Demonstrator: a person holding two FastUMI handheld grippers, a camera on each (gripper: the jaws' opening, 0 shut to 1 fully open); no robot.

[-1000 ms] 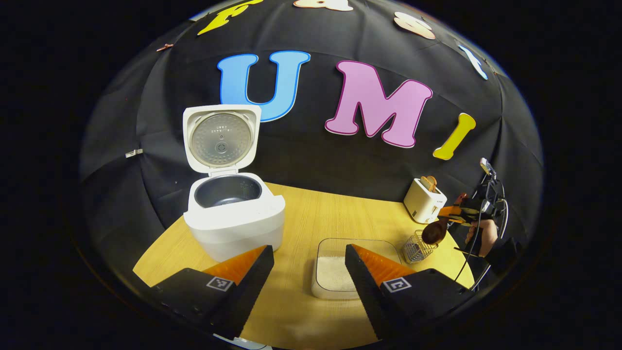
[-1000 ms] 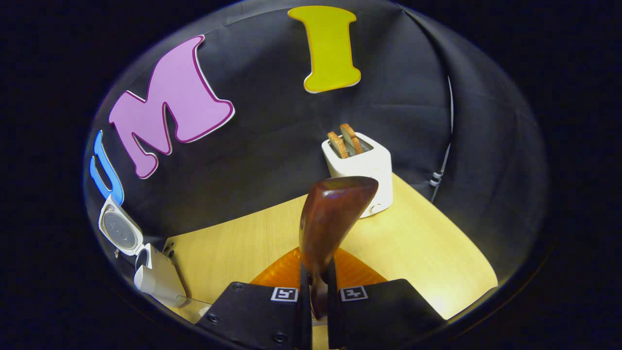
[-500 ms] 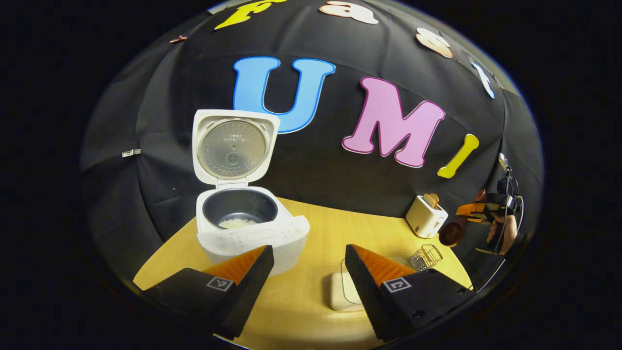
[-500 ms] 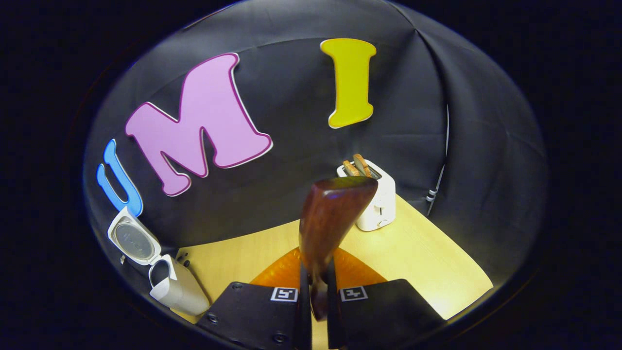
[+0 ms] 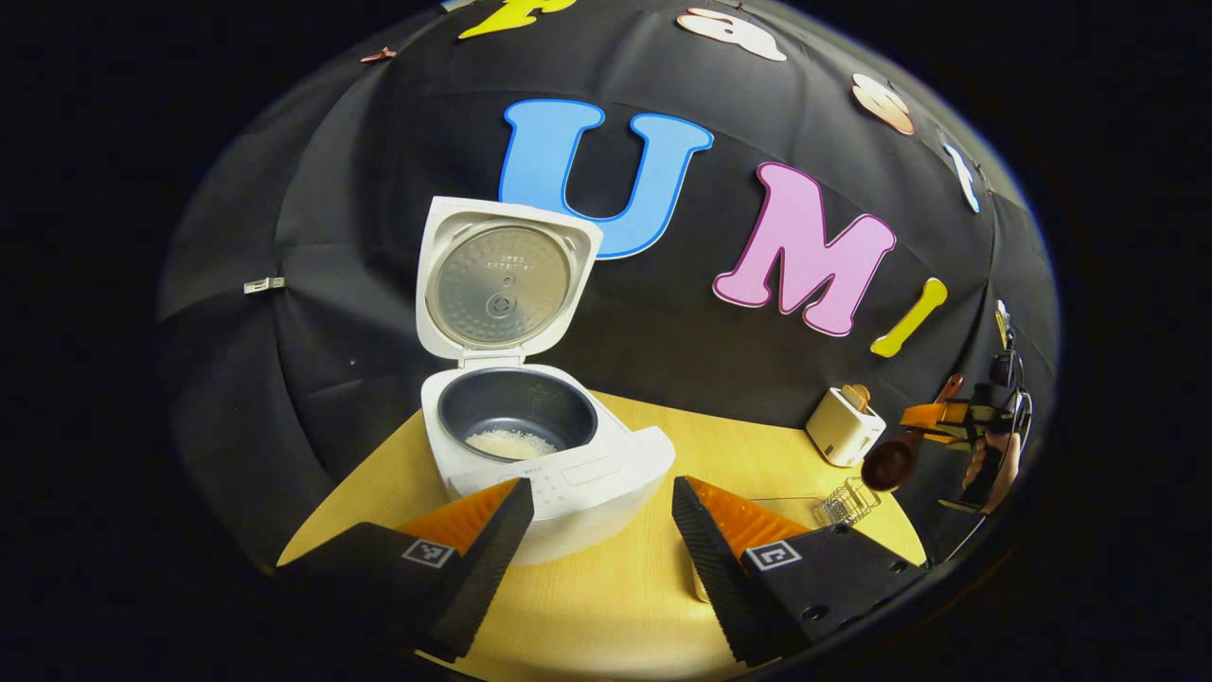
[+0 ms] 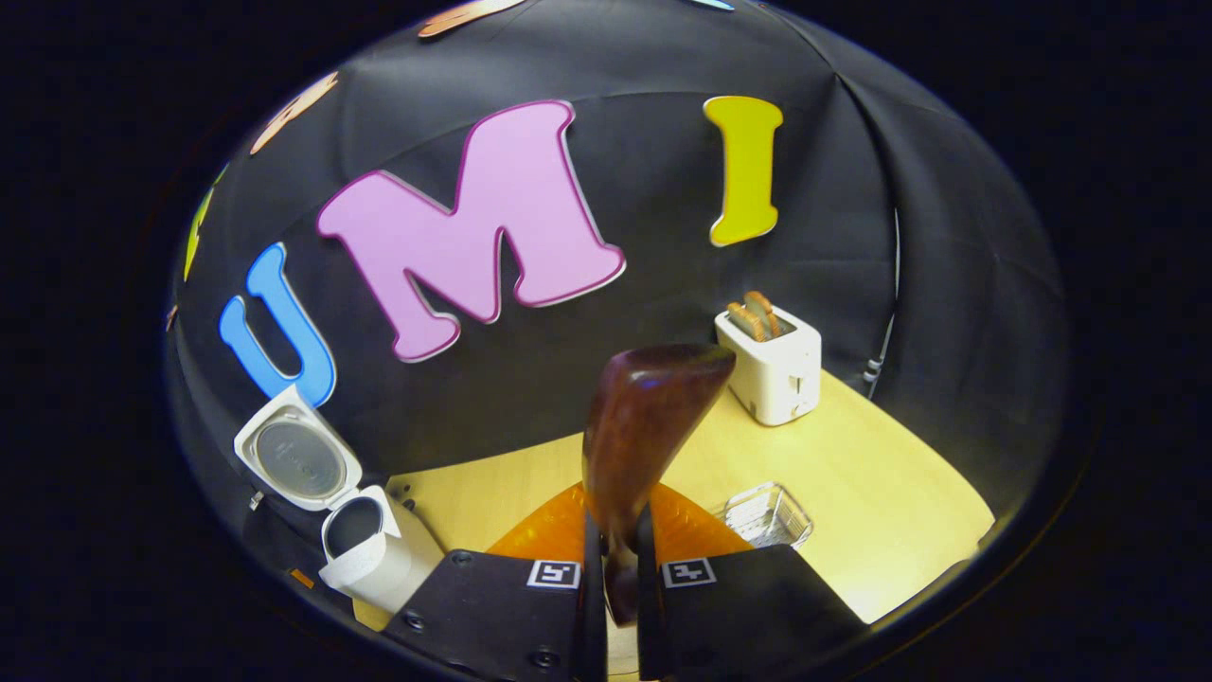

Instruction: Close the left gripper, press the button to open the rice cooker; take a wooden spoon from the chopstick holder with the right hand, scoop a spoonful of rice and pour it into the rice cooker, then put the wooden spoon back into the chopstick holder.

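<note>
While the right tool [image 6: 614, 568] pinches the wooden spoon [image 6: 636, 445] (left tool [image 5: 597, 530] spread), a misaligned descent could topple the chopstick holder [image 6: 765, 514].

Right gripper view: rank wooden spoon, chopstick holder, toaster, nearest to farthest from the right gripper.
1. Wooden spoon: clamped between the right gripper fingers, bowl upward.
2. Chopstick holder: on the table just ahead, to the right.
3. Toaster: farthest, at the table's back edge by the wall.
</note>
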